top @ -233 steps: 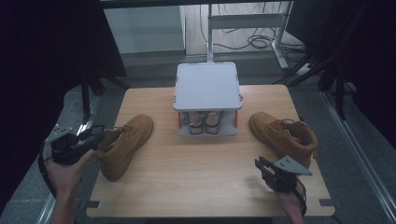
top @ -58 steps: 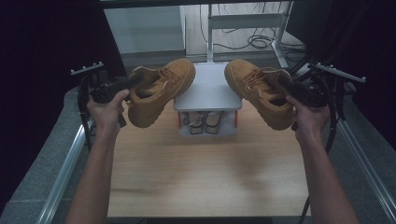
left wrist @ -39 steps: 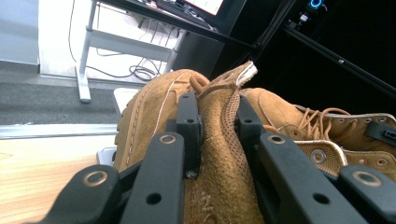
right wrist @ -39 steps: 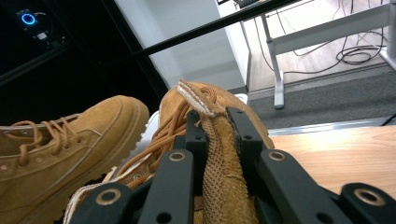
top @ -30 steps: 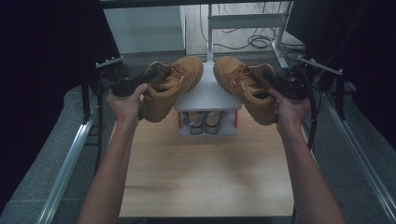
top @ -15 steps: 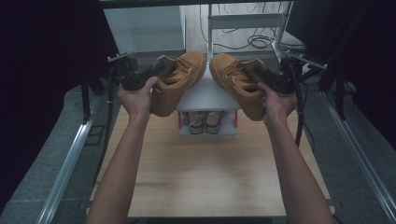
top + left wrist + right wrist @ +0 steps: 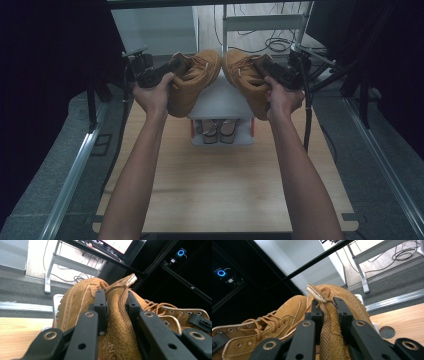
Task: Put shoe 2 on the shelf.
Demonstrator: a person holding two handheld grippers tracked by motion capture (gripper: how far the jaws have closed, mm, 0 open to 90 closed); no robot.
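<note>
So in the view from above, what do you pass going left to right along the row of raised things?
Left gripper → left boot → right boot → right gripper.

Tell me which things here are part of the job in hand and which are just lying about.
In the job:
- left boot, clamped by the left hand-held gripper
- right boot, clamped by the right hand-held gripper
- white shoe rack beneath them, a likely target

Just about:
- pair of shoes on the rack's lower shelf
- cables on the floor
- white frame behind the table
</note>
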